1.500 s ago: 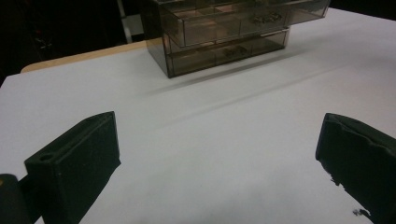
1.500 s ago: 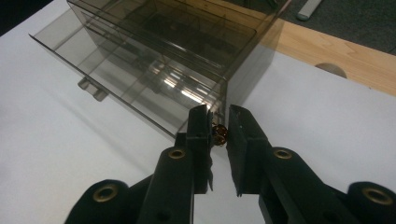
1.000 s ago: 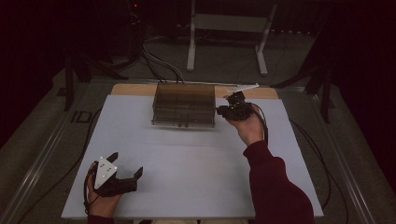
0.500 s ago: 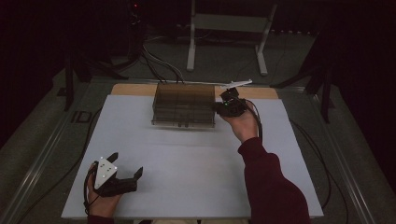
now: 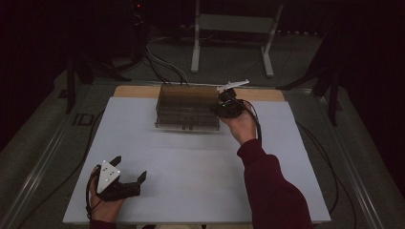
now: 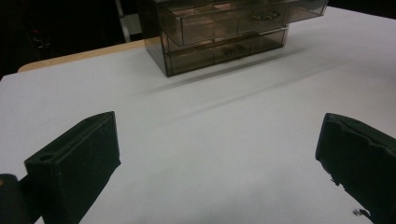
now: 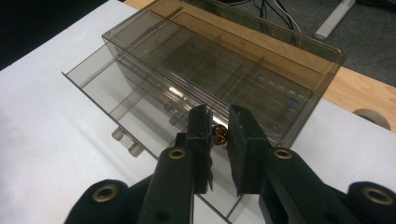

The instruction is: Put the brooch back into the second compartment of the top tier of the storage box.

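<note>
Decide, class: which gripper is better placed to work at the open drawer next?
Right. The right gripper hangs directly over the open drawer of the organizer; the left gripper rests on the near table, jaws wide.

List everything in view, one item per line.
drawer organizer: one, smoky transparent plastic, far middle of the white table top, top drawer pulled out
small object: one, coppery brown, between the right gripper's jaws over the open drawer; whether it is gripped cannot be told
table top: one, white, with a wooden strip along its far edge
cables: several, black, on the floor beyond the table
stand: one, pale grey, on the floor at the back
left gripper: one, black, near left, jaws wide open
right gripper: one, black, at the organizer's right end
</note>
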Demonstrator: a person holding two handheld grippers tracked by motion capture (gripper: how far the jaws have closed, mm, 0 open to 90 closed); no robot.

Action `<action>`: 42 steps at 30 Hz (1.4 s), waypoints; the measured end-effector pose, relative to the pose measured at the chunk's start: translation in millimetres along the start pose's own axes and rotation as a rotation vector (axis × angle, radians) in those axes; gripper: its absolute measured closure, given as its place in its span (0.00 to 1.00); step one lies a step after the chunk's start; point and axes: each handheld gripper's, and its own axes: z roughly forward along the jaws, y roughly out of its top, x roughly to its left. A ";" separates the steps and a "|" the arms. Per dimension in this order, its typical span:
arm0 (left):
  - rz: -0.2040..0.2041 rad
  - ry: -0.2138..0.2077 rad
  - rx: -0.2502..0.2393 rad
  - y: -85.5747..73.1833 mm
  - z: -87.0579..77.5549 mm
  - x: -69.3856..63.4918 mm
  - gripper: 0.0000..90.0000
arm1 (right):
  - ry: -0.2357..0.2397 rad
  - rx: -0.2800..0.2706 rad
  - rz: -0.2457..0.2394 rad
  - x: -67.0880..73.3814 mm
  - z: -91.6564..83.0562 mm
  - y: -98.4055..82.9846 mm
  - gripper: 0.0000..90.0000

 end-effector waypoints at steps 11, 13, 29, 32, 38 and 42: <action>0.001 -0.002 -0.001 0.1 0.2 -0.2 0.01 | 0.015 0.000 -0.012 9.1 11.1 3.3 0.89; 0.001 -0.003 -0.002 0.2 0.2 -0.1 0.01 | 0.017 0.001 -0.012 10.4 13.0 3.5 0.88; 0.004 -0.006 0.000 0.2 0.3 -0.1 0.01 | 0.033 0.007 -0.026 22.3 25.6 6.2 0.88; 0.005 -0.006 0.001 0.1 0.5 0.0 0.01 | 0.036 0.009 -0.029 25.3 27.9 6.5 0.88; 0.002 -0.008 -0.002 0.1 0.7 -0.3 0.01 | 0.045 0.011 -0.033 30.5 32.1 7.7 0.88; 0.002 -0.007 -0.002 0.1 0.8 -0.3 0.01 | 0.053 0.007 -0.032 33.6 34.4 8.0 0.88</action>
